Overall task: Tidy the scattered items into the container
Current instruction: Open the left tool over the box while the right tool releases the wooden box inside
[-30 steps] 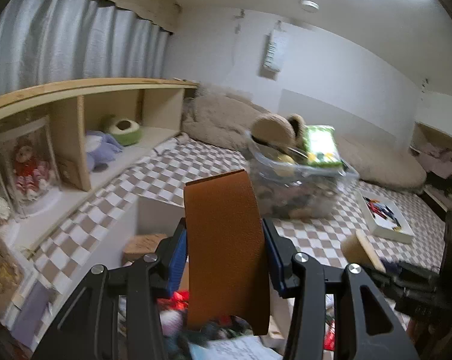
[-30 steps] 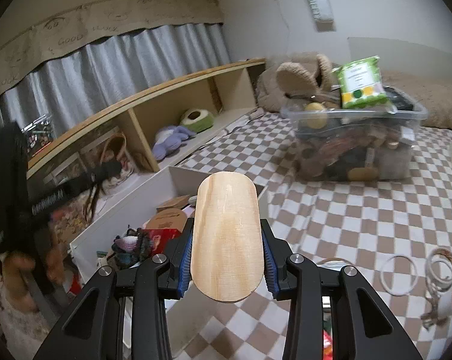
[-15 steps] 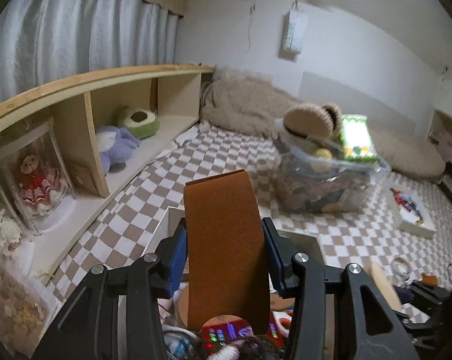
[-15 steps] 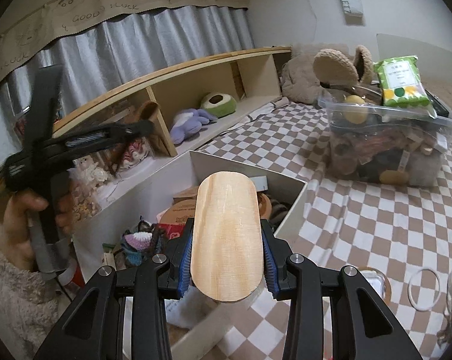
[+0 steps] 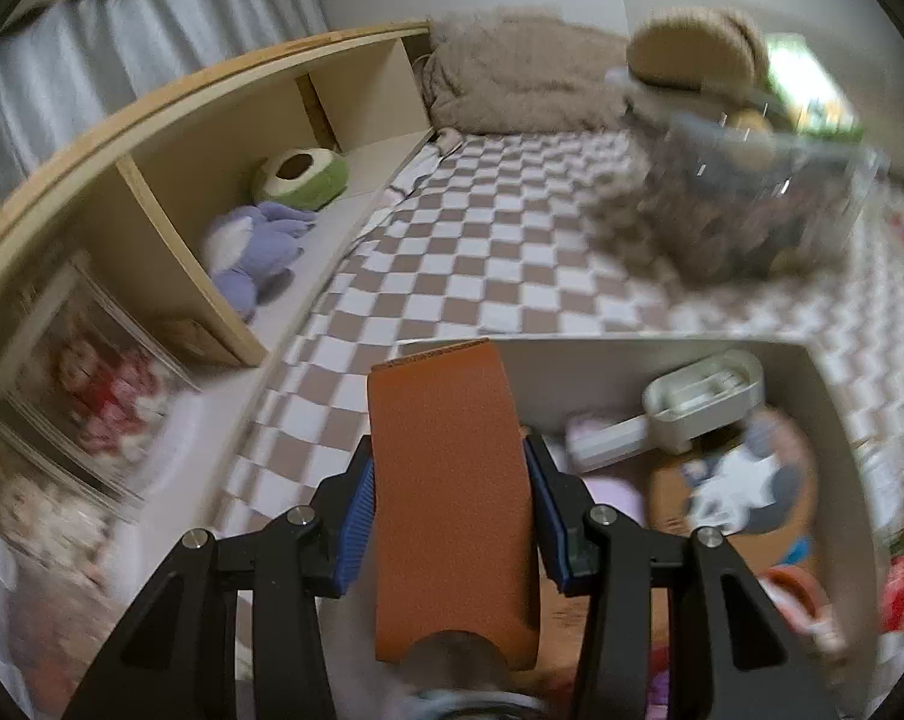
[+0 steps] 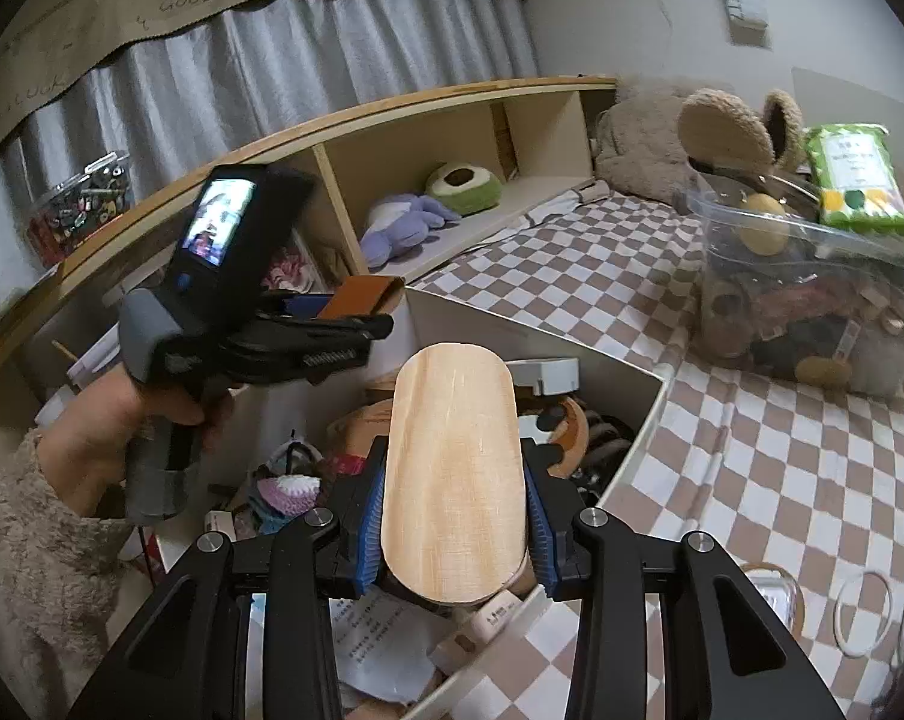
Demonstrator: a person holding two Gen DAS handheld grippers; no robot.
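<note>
in the lower middle of the left wrist view, the left tongs (image 5: 452, 516) are clamped on a curved orange leather piece (image 5: 449, 498), blue pads pressed to both its edges. a second ago they pointed out over the bed toward the clear bin; now they tip down so the white container (image 5: 595, 360) fills the right and lower part of the frame, with a white plastic gadget (image 5: 700, 399) lying inside near its far wall. in the right wrist view, the right tongs (image 6: 454, 525) are clamped on a pale oval wooden piece (image 6: 452, 474) at lower centre, which has come from beside the container to above its clutter. beyond, at left of frame, the person's hand (image 6: 146, 420) carries the left unit over the container's far side. farther off, the checkered bed (image 6: 751, 420) and clear bin (image 6: 811, 300) sit at right. both pieces seem ready to drop in.
</note>
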